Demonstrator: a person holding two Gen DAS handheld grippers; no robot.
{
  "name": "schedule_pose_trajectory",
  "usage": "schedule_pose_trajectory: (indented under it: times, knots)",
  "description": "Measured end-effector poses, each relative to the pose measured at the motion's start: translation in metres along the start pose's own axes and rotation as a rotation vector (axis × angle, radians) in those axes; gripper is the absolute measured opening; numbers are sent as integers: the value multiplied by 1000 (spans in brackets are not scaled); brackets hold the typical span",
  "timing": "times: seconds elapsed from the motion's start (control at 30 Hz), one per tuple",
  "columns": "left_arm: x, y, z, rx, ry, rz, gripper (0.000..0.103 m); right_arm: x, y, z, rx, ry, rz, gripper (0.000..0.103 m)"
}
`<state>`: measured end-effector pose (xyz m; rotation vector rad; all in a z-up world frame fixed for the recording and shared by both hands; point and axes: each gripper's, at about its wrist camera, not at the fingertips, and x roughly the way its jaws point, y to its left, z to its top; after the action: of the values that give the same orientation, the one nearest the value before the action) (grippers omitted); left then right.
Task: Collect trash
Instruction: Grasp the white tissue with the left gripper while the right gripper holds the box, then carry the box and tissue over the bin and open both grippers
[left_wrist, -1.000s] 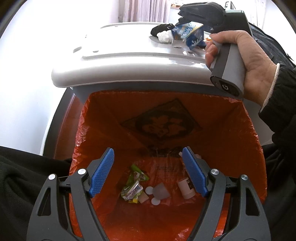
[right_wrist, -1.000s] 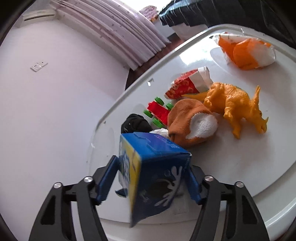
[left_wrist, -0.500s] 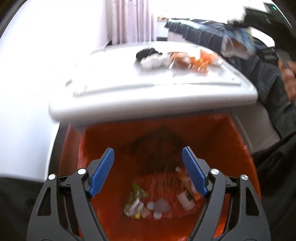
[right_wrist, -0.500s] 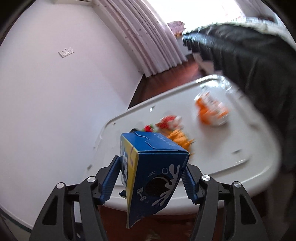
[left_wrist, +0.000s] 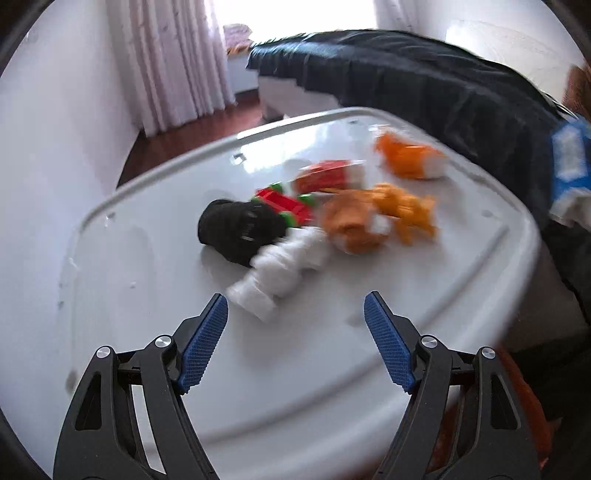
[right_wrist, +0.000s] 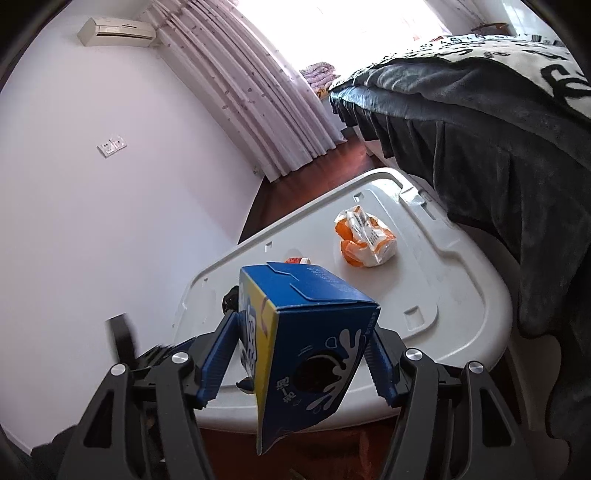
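My right claw (right_wrist: 301, 354) grips blue carton (right_wrist: 306, 347) by side walls: light, crushable, squeeze gently. Left claw (left_wrist: 295, 341) open, empty.

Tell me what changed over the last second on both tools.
The left tool, open and empty, swung up from the orange-lined bin to face the white plastic lid and the white crumpled tissue. The right tool lifted the blue cardboard carton off the lid and drew back. Its grip stays clamped; the orange snack wrapper lies where it was.
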<state>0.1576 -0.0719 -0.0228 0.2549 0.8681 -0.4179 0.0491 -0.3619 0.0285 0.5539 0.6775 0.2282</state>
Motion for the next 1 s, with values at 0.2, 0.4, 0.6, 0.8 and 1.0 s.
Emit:
schedule_pose_trajectory:
  times: [0.2,0.4,0.6,0.8,1.0]
  knots:
    - [51,21,12,-23,87,-66,75,18,3,7,14,31,24,64]
    - [55,5,17,-14,57,-100,48,27,13,4,-28,58,23,64]
    - [45,-4,11,-23,37,-60,31,28,15,2,-22,59,22,64]
    - [16,-11,-8,-54,21,-35,31,25,14,-1,-22,59,12,63]
    - [-19,-12,-22,-113,7,16,31,28,14,-7,-24,81,11,63]
